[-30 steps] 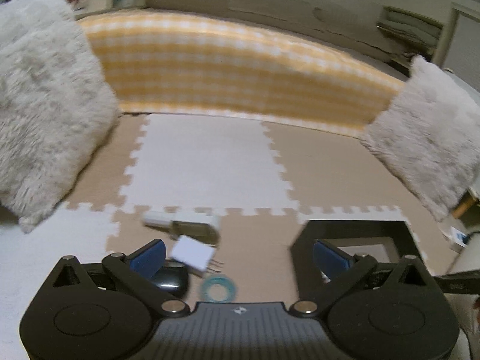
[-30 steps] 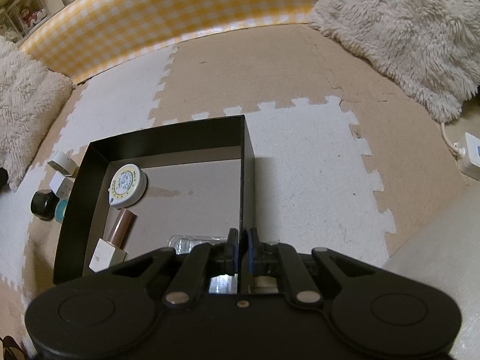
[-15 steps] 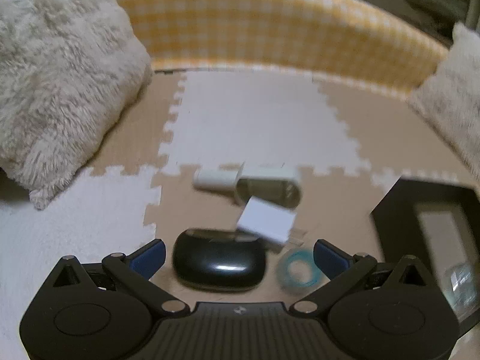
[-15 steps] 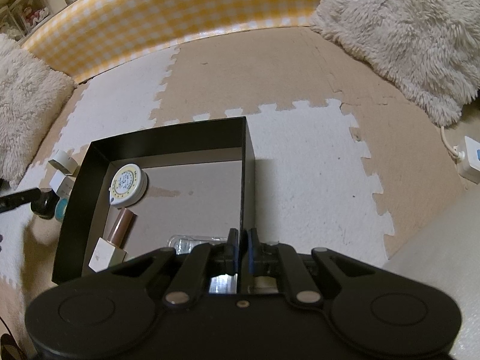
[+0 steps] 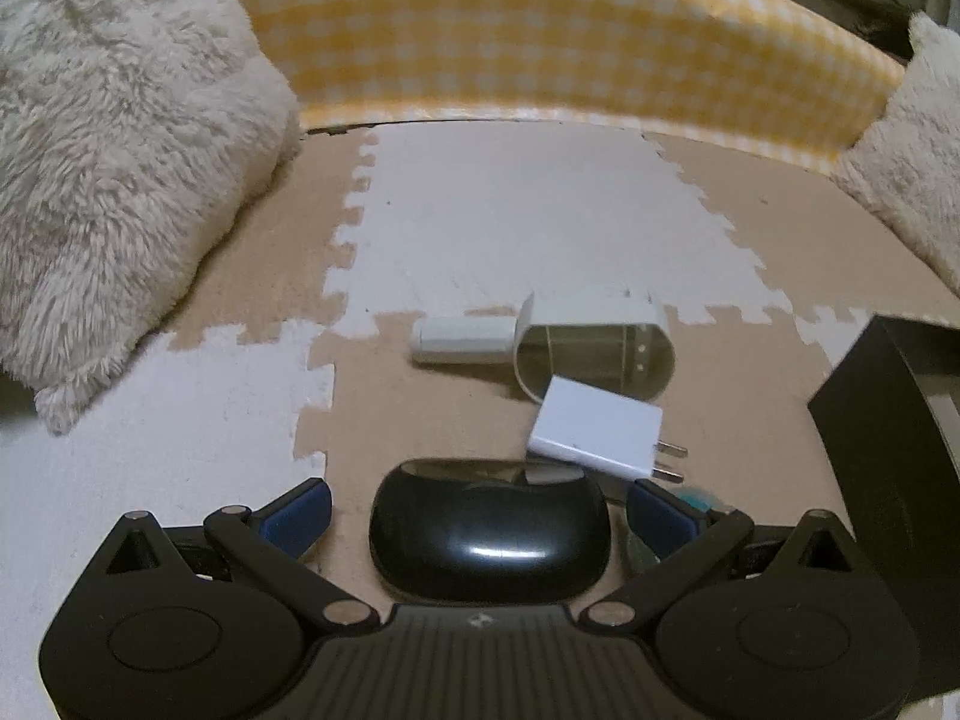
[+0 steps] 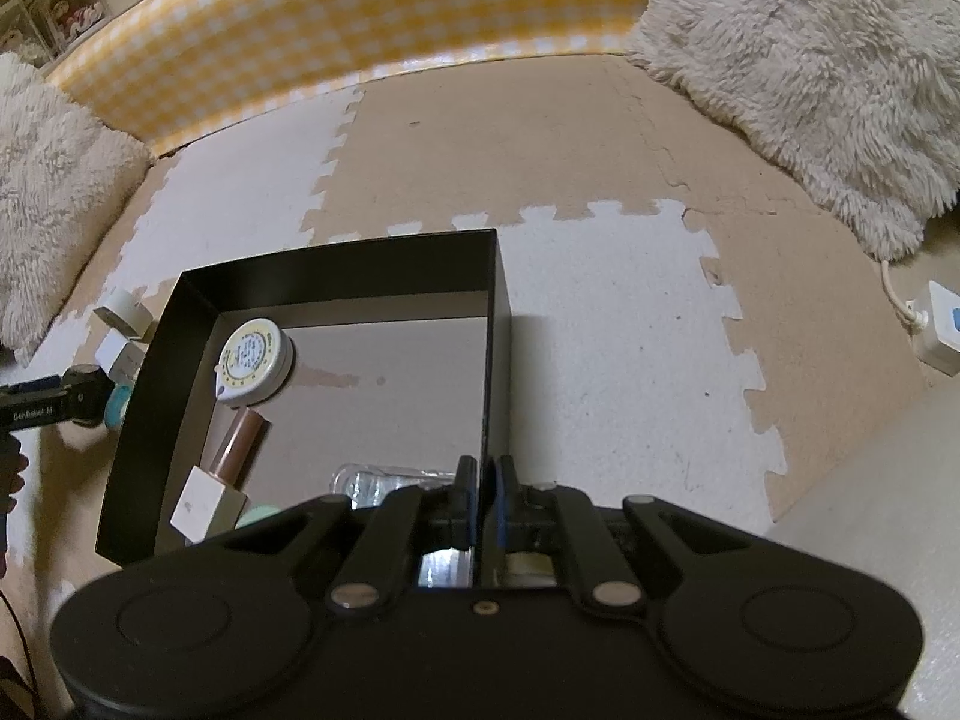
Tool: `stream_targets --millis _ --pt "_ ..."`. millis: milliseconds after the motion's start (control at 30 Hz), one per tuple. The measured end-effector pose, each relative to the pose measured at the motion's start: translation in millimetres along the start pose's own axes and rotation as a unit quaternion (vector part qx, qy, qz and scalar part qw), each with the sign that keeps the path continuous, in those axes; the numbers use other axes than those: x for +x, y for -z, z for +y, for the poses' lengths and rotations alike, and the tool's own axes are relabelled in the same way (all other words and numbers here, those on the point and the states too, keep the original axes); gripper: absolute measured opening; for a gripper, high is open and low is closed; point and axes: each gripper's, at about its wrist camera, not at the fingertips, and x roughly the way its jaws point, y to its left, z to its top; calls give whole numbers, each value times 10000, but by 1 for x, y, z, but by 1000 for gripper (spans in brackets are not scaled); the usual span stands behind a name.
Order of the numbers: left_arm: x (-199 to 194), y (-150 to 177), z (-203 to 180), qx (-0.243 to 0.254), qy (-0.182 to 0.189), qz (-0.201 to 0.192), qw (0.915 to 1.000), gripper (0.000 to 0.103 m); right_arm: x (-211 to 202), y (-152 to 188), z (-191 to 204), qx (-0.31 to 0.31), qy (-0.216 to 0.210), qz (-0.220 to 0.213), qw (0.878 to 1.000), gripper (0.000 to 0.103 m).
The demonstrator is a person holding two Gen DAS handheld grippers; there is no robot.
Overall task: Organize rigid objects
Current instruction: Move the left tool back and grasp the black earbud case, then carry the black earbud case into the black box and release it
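Beige-and-white puzzle mat (image 6: 600,360) underfoot, and on it the black box (image 6: 497,324) holds a round tape measure (image 6: 255,369) and a brown tube (image 6: 239,441). The right gripper (image 6: 485,504) is clamped on the box's right wall. Left of the box, the left gripper (image 5: 480,519) gapes wide around a black case (image 5: 489,543).

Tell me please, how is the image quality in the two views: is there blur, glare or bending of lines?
Left wrist view: dim warm light, slight blur on the yellow checked cushion, a small glare spot on the glossy black case. Right wrist view: sharper, the black box has crisp edges; fisheye bends the cushion into an arc in both views.
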Motion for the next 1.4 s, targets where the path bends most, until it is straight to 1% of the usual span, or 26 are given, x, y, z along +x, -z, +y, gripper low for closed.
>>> stream_targets --millis 67,167,233,267,333,433,567,733,800,900,967,1067,1167,1267,1400 --pt "-1 -1 2 -89 4 -73 9999 102 0 0 1 -25 13 2 10000 6" --pt "-2 -2 8 -317 -28 -101 9994 98 0 2 2 -59 37 43 10000 6" --pt "-1 -3 12 -514 67 -50 9986 91 0 3 3 -77 62 61 9999 6" --pt "-1 -3 13 -575 126 -31 9983 88 0 3 3 -90 80 69 9999 6" --pt "-2 -4 10 -519 173 -26 9985 80 -1 5 5 -122 116 74 9998 6" --pt "-3 -4 5 -375 111 -20 9992 80 -1 6 6 -145 164 83 9997 6" --pt "-4 -3 5 -365 106 -13 9993 80 -3 9 7 -173 214 85 9996 7" --pt "-6 -2 0 -121 38 12 9999 80 -4 11 7 -156 232 111 9995 7" --pt "-3 0 -1 -77 53 144 9999 81 -3 11 8 -168 239 136 9995 7" --pt "-3 2 -3 51 10 215 9998 81 -3 12 7 -146 227 150 9995 7" --pt "-4 1 -3 -35 -41 269 9996 81 -3 11 7 -152 228 149 9995 7" --pt "-7 3 -1 -148 -233 311 9991 81 -3 12 7 -139 217 155 9995 7" --pt "-12 3 5 -412 -356 324 9980 81 -3 12 6 -114 194 169 9996 6" --pt "-22 1 9 -694 -333 270 9967 81 -2 12 6 -103 171 195 9996 6" --pt "-39 -5 -1 -811 -136 107 9966 81 -2 11 7 -137 177 208 9995 6"
